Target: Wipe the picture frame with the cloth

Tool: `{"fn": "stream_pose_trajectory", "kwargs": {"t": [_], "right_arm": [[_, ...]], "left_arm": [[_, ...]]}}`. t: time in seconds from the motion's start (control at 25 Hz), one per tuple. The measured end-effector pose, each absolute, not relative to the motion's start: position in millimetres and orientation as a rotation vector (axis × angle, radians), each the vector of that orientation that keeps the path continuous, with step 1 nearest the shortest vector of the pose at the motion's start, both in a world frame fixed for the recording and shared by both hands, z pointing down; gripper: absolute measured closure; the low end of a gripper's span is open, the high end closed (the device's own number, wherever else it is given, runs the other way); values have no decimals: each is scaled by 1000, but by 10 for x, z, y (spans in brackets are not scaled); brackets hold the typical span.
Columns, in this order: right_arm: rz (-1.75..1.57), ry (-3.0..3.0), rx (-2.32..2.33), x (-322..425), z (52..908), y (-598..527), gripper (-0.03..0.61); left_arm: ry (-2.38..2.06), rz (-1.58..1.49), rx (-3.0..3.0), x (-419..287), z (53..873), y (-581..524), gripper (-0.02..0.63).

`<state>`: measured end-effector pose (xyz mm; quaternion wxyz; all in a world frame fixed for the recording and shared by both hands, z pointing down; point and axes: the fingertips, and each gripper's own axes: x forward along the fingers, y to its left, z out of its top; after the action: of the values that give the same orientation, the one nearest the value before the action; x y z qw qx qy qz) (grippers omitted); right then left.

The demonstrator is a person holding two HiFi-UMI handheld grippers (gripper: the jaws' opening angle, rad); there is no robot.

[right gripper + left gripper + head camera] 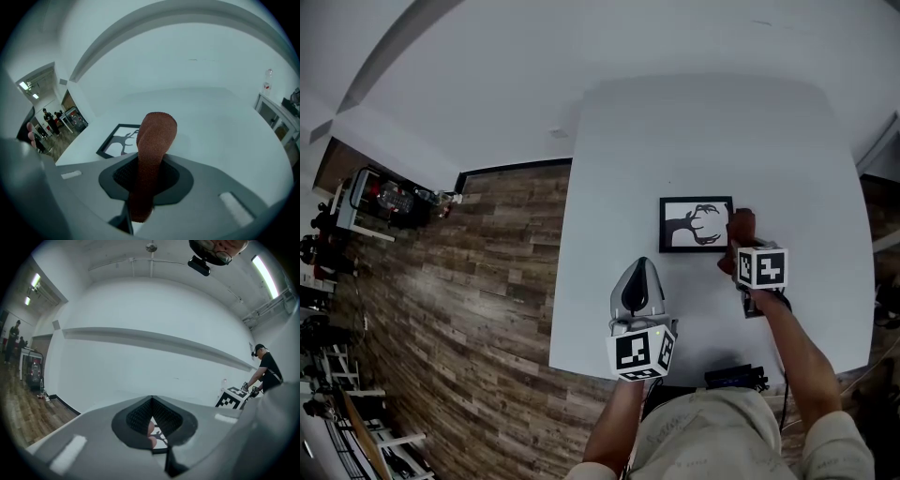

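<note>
Frame [696,225]: lies flat on the white table [722,122], right of centre in the head view. It is rectangular, with a thin black border round a white sheet bearing a black branching silhouette. Its long axis runs left to right across that view.

Cloth [741,225]: rust-brown, with a knitted, ribbed texture, folded into a rounded strip. It stands at the frame's right edge and seems to touch it, though contact is not certain from above.

Right gripper [742,253]: grey jaws with dark pads, clamped tight on the cloth, which sticks out past their tips. The frame lies to the left of the cloth in the right gripper view.

Left gripper [642,265]: lower centre of the head view, jaws brought together to a point with nothing between them. It aims at the frame from just below and to its left.

Floor [487,281]: brown wood planks, left of the table.
</note>
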<state>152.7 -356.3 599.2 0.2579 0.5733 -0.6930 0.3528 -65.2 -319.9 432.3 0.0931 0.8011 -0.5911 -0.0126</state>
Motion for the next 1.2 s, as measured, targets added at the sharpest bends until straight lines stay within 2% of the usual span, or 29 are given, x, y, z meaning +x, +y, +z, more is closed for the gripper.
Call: {"fn": "stream_pose_trajectory", "kwargs": {"t": [0.56, 0.84, 1.2], "right_arm": [[434, -2263, 1747, 1520, 4528, -3603, 488], [99, -2409, 1807, 1524, 3883, -3382, 488], [-153, -2583, 1851, 1348, 3235, -2980, 488]], "left_arm": [[-1812, -69, 2439, -539, 3827, -3242, 614], [-1824, -103, 2478, -471, 3555, -3201, 614], [-1826, -119, 2502, -365, 3313, -3121, 614]]}}
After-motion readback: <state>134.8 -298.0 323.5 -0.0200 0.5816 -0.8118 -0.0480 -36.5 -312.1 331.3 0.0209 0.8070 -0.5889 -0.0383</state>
